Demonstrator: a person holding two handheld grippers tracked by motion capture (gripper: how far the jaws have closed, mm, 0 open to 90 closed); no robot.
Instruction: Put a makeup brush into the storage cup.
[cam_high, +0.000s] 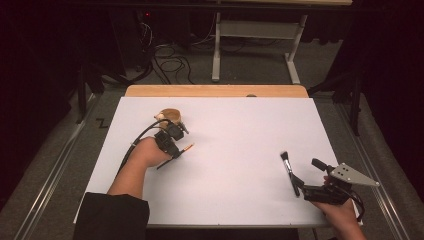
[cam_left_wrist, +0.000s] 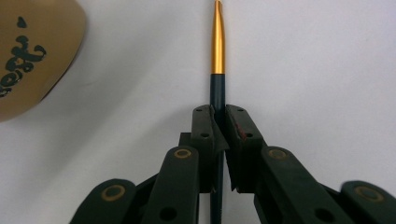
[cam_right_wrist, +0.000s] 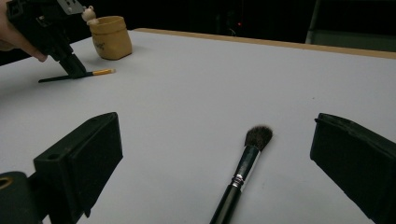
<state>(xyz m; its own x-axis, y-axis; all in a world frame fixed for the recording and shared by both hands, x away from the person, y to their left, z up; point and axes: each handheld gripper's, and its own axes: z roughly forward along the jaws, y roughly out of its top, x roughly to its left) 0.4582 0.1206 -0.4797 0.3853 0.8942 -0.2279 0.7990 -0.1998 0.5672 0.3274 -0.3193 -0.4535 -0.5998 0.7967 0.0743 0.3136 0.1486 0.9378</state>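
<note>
Nearest, at the near right corner of the white table surface (cam_high: 240, 135), the right gripper (cam_right_wrist: 219, 154) rests low with its two black jaws spread wide and nothing between them. A black-handled makeup brush with a silver ferrule and dark bristles (cam_right_wrist: 243, 168) lies flat on the table in the gap ahead of those jaws, touching neither; in the high view it lies just left of the gripper, bristle end pointing away from the person. Farther off, on the left half of the table, the left gripper (cam_left_wrist: 219, 126) is clamped on a slim dark pencil-like brush with a gold tapered tip (cam_left_wrist: 217, 46); the jaws grip its dark shaft, the gold end projecting beyond them and the rest running back beneath the gripper. The person's left hand (cam_high: 150, 152) holds this gripper tilted downward. Just beyond it stands a small tan wooden cup with dark lettering (cam_high: 170, 116), upright, a small figure at its rim.
</note>
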